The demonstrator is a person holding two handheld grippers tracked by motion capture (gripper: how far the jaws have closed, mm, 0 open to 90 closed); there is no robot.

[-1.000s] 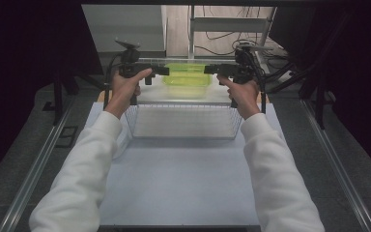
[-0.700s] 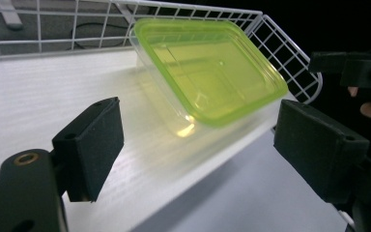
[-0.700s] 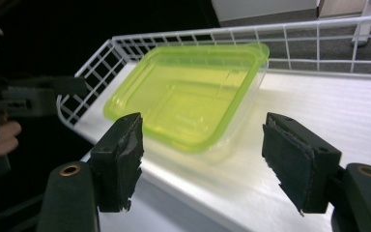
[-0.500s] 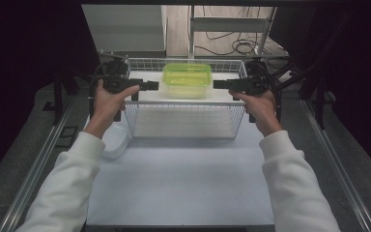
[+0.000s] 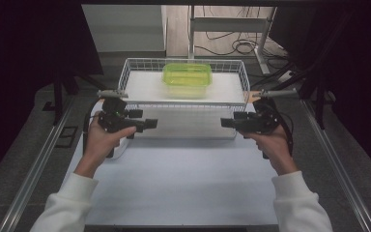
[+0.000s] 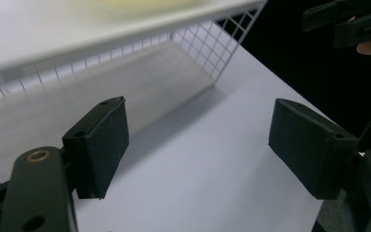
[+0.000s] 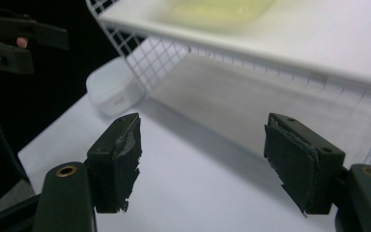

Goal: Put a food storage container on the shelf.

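Both hand-held grippers, left (image 5: 150, 124) and right (image 5: 225, 123), held spread, empty, over table (image 5: 183, 183). Green container (image 5: 187, 76) in wire basket (image 5: 125, 77) seen sharp from high view; white lidded box (image 7: 113, 91) seen from right gripper view.

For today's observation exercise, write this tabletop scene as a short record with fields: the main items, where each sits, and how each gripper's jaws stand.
surface: white table
rack: white wire basket at the table's far end
container: translucent green plastic lidded box, on the white shelf inside the wire basket
side item: small white rounded container, on the table beside the basket's corner
left gripper: jaws open, nothing between them, in front of the basket
right gripper: jaws open, nothing between them, in front of the basket
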